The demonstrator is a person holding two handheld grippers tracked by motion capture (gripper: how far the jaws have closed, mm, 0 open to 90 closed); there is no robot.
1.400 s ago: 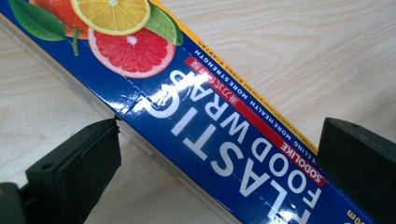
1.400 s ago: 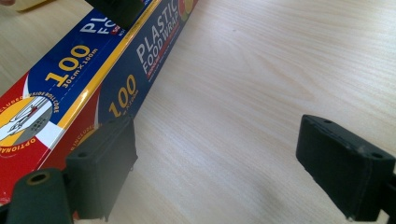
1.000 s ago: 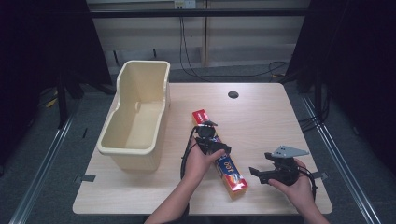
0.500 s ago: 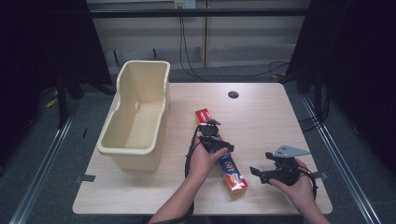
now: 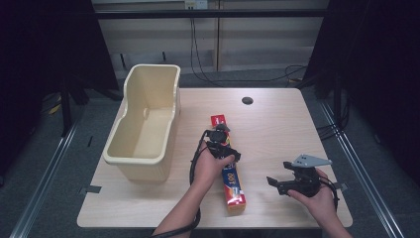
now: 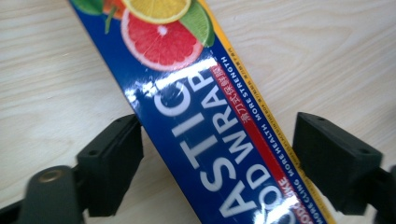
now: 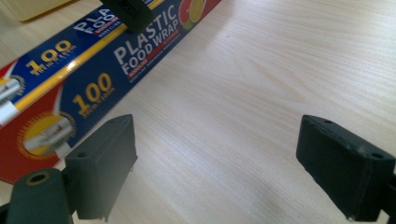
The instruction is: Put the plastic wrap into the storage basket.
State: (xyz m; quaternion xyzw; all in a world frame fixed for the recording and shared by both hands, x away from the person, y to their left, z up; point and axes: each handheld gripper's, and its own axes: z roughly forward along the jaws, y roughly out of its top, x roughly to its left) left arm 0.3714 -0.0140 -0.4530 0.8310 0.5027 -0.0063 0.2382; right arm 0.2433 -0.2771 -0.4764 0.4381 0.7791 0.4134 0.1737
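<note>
Closing around the box [image 5: 227, 166], the left tongs [image 5: 220, 140] sit over its middle in the high view; a second ago they stood a little nearer the person, and the hand has since crept up the box toward its far end. The box lies lengthwise on the bench [image 5: 277, 124], just right of the tub [image 5: 148, 119], which holds nothing that can be seen. The right tongs [image 5: 280, 182] rest in the other hand, apart from the box, and have not moved.

From the left tongs' view, the box [image 6: 210, 121] runs slantwise between the jaws, which have just been closing; the left pad [image 6: 114, 163] looks to touch its edge, while the right one still shows a sliver of bench, so the grip seems not yet firm.

From the right tongs' view, both jaws gape over bare wood, with the box [image 7: 93, 60] off to the left. A lift toward the tub looks likely next.
</note>
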